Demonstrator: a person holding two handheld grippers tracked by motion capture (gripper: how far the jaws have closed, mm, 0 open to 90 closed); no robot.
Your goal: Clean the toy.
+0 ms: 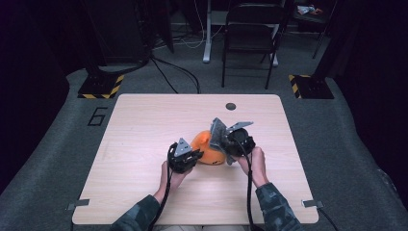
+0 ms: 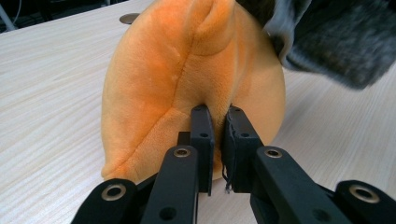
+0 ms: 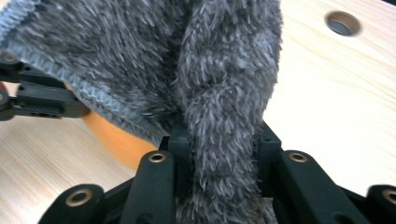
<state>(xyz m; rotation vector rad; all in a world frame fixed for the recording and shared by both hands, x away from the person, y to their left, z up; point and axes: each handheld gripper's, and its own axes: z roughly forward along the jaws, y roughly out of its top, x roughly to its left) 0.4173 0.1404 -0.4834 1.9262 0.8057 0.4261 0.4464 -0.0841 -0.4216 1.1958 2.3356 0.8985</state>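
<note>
With the left tongs (image 2: 217, 135) clamped on a fold of the orange plush toy (image 2: 187, 79) on the worktop (image 1: 144, 125), the right tongs (image 3: 222, 154) grip the grey fuzzy cloth (image 3: 187, 60) just beyond, seemingly mid-dressing; next, drawing it over the toy.

My desk (image 1: 144, 192) is pale wood with rounded corners; near its far edge sits a round cable hole (image 1: 231, 106); grey tape tabs stick out at its near left corner (image 1: 78, 204) and near right corner (image 1: 312, 203); on the grey carpet to my left a number 6 (image 1: 97, 116) is marked; beyond the desk stands a dark folding chair (image 1: 250, 36); two yellow-and-black striped bases (image 1: 101, 86) (image 1: 310, 86) flank it; cables (image 1: 175, 72) trail across the floor
</note>
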